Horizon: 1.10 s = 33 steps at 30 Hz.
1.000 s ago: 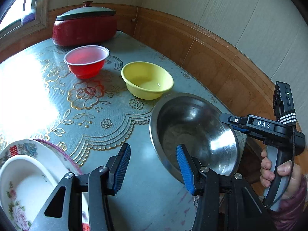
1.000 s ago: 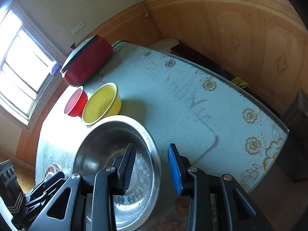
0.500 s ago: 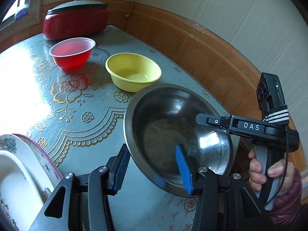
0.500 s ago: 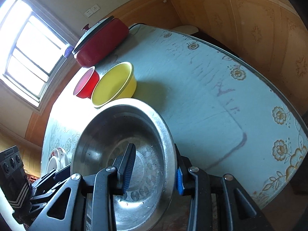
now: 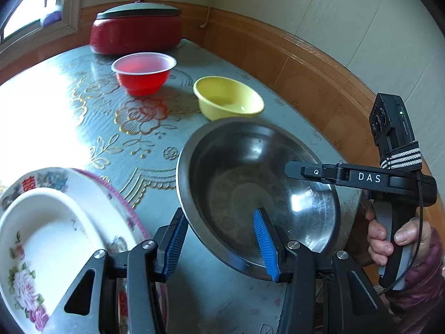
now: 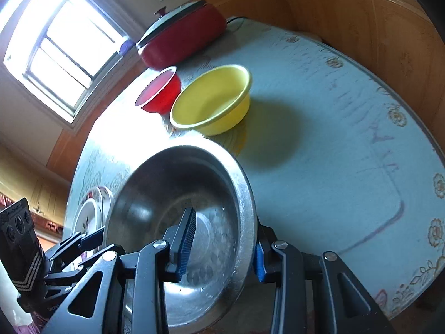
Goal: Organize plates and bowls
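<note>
Wood-panelled walls wrap the far side of a round counter (image 5: 83, 128) covered in a pale blue, flower-printed cloth, with a window at the left. A steel basin (image 5: 250, 189) sits tilted near the counter's front edge. The right hand-held gripper (image 6: 222, 245) straddles the basin's right rim, one pad inside the bowl and one outside, part-closed with the rim between them; whether the pads actually press the metal cannot be told. The left hand-held gripper (image 5: 219, 245) is spread about halfway over the basin's near rim, its left pad outside the wall and its right pad inside, neither clearly touching. A stack of flowered plates (image 5: 55, 236) lies just left of the basin at the counter's edge. Behind the basin stand a yellow bowl (image 5: 228, 100), a red bowl (image 5: 143, 72) and a red lidded pot (image 5: 136, 33). Bare cloth stretches to the right of the yellow bowl in the right wrist view.
</note>
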Available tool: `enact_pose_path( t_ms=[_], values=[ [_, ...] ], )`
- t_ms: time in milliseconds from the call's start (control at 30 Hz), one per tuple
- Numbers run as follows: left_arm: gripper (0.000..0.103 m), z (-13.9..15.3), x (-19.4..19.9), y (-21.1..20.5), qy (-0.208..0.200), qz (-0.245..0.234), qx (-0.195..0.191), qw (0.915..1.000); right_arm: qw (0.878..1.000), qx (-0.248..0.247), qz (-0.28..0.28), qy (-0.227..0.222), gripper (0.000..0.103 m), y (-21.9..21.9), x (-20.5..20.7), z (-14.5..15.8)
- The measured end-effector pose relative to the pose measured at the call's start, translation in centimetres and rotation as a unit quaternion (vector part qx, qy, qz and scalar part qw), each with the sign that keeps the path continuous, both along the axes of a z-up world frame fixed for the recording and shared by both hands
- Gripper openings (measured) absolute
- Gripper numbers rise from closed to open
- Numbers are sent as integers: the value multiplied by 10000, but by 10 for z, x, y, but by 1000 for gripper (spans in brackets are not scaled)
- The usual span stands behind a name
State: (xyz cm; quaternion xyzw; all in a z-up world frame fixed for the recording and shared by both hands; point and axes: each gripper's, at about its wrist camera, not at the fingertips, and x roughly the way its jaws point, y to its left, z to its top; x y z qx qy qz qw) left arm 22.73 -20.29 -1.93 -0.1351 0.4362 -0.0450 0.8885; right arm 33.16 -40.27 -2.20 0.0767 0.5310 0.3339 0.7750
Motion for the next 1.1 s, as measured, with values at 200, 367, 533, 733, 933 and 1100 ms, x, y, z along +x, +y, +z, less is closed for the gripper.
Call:
enact_pose_path(
  t_ms=[200, 367, 533, 733, 933, 1100],
  values=[
    [49, 0, -10, 8, 3, 70, 64, 10000, 9998, -39, 215, -4, 37, 13, -2, 0],
    [49, 4, -14, 14, -55, 127, 36, 9999, 9996, -26, 271, 19, 37, 16, 1, 0],
    [51, 12, -20, 25, -173, 261, 16, 9995, 9996, 50, 274, -44, 37, 10, 5, 6],
    [51, 23, -13, 43, -294, 575, -56, 9979, 9993, 88, 215, -300, 37, 1, 12, 21],
    [51, 33, 18, 42, -246, 679, 146, 9973, 9988, 301, 33, -380, 38, -7, 35, 35],
    [52, 34, 59, 36, -72, 631, 22, 9980, 9980, 559, -167, -230, 38, -6, 63, 36]
  ],
)
